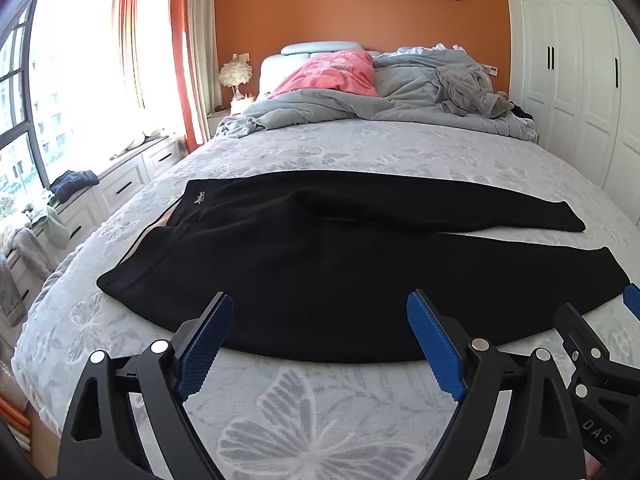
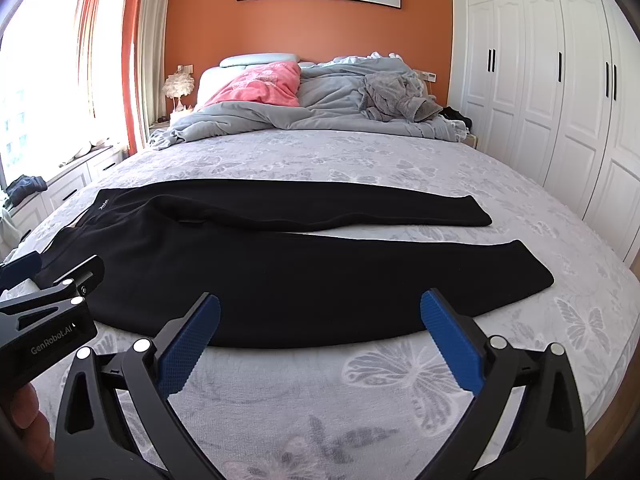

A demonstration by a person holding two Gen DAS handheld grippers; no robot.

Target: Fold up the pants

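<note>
Both sets of black-and-blue tongs sit closest to the lens, spread wide and gripping nothing: the left tongs (image 1: 320, 320) hover over the near edge of the black fleece pants (image 1: 320, 256), the right tongs (image 2: 320, 320) just beside them, further along the same leg.

Pants are laid flat across the foot of the bed, waistband to the left, both legs running right with a thin gap between them. So I'd guess the first fold is leg over leg. To do it clean, I'd pinch the near leg's edge at two spots well apart, one toward the hip and one toward the cuff, lift together and carry it straight over the far leg so the hems line up. Fleece looks thick, so grab only the near leg's layers.

Surface is a grey butterfly-print bedspread (image 2: 400, 380), soft, so expect some drag. Further back: rumpled grey duvet (image 2: 280, 116), pink pillow (image 2: 260, 84), orange wall (image 2: 320, 28), white wardrobe (image 2: 540, 92), bright window on the left.
</note>
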